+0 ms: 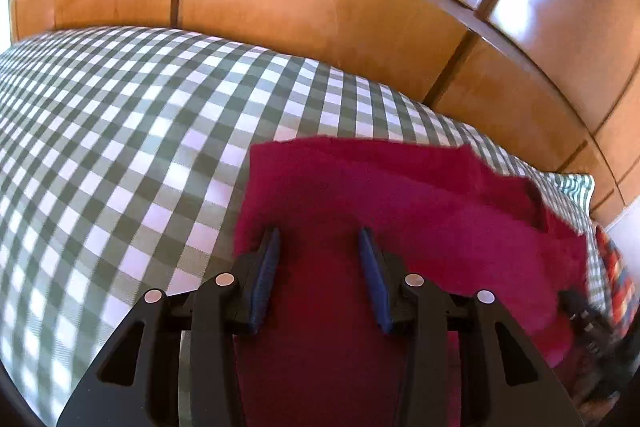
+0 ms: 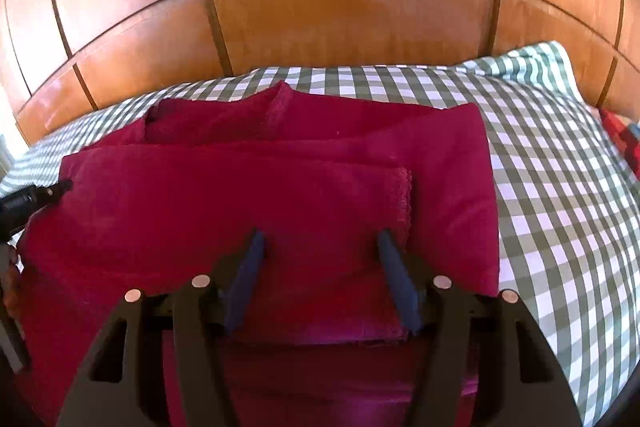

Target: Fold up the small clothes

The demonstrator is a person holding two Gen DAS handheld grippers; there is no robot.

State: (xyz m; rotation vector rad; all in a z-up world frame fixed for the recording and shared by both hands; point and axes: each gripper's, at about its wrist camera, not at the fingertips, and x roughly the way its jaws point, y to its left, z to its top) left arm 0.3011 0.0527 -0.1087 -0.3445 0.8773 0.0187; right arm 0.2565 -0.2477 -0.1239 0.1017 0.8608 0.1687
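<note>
Crimson fleece garment (image 2: 248, 211) lies on a green-and-white checked bedcover (image 1: 120, 147), partly folded, several layers stacked with a scalloped hem edge showing toward its right side. Wooden panelled headboard (image 2: 320, 27) rises behind the bed, glossy, light glaring off it. Left gripper (image 1: 320, 235) hangs over the garment's left portion, near the edge where fleece meets check; jaws parted, blue pads apart, only flat cloth seen between them, nothing pinched. Right gripper (image 2: 320, 237) hangs over the folded upper layer near the scalloped hem; jaws spread wider than the left's, nothing clamped, cloth lying slack below. Whether either set of fingertips touches the fleece, cannot tell. From the right wrist view, the left gripper's dark tip shows at the garment's far left edge. Checked pillow (image 2: 540, 75) sits at the bed's right rear corner. Red-and-blue plaid fabric (image 2: 620, 135) peeks at the far right, mostly cut off.
</note>
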